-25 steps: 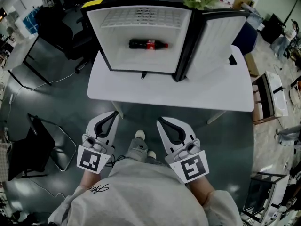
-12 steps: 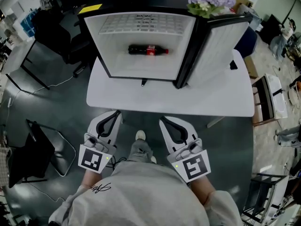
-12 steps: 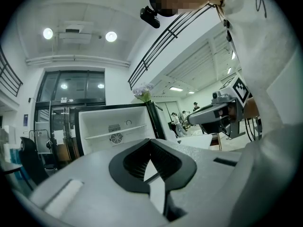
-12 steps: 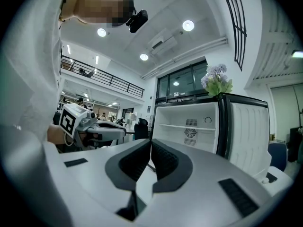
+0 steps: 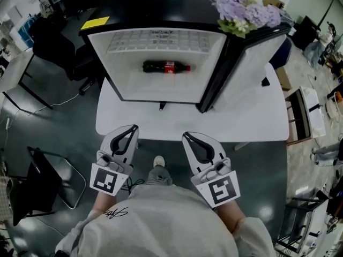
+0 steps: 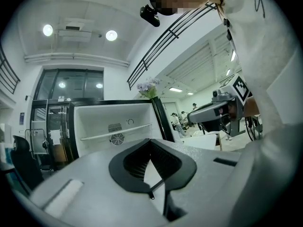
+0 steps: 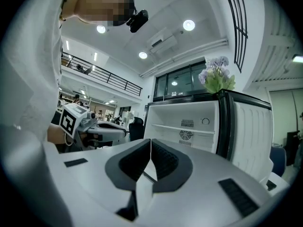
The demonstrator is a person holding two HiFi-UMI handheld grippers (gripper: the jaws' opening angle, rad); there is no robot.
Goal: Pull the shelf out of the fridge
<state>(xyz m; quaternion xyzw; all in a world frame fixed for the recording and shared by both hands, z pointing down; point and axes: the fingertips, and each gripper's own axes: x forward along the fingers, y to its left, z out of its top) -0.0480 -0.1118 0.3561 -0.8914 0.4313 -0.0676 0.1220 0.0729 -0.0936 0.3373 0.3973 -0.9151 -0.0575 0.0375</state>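
Shelf (image 7: 183,128) is seated inside the open fridge (image 5: 155,92) on the white table (image 5: 177,125). It sits level, long axis running side to side across the interior, front edge facing the grippers. Left gripper (image 5: 132,127) and right gripper (image 5: 186,135) are short of the table edge, jaws together, nothing between them.
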